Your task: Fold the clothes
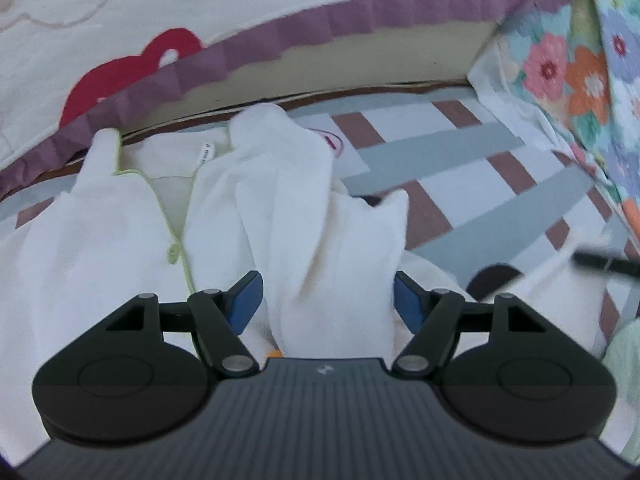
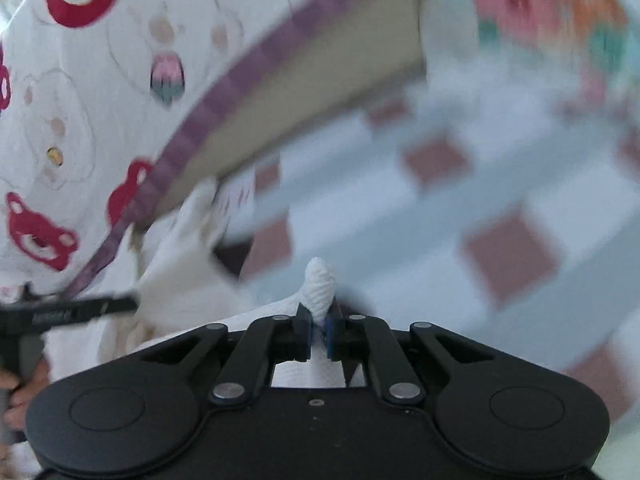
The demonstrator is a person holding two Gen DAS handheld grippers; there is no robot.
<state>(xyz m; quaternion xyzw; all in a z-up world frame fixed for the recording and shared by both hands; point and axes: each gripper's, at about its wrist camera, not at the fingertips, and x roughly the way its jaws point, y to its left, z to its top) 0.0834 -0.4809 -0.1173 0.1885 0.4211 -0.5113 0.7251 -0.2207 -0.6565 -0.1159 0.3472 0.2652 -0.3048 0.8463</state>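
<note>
Straight ahead of the left gripper (image 1: 328,300): white garment (image 1: 120,248), rumpled on the checked sheet (image 1: 460,156), collar end farthest away, pale green placket (image 1: 180,236) running lengthwise away from the camera, left of centre. Blue pads (image 1: 244,302) held wide apart, nothing clamped, a raised ridge of the cloth standing up between them and reaching back toward the gripper body. Long axis of the garment roughly in line with the fingers. Off to the lower right, blurred, a dark bar, probably the other tool. Cartoon-print quilt (image 1: 100,20) with purple border at the far edge; floral fabric (image 1: 580,72) at right.

From the right wrist view, much blurred: right gripper (image 2: 318,330) pinched nearly closed on a small tuft of the white garment (image 2: 319,284), the tuft poking up just past the pads, more cloth trailing down and left beneath the body. Left tool and a bit of hand at the far left edge. Judged nearer to a working hold: the right, already gripping an edge; the left only straddling a fold, needing to close before any lift or fold across.
</note>
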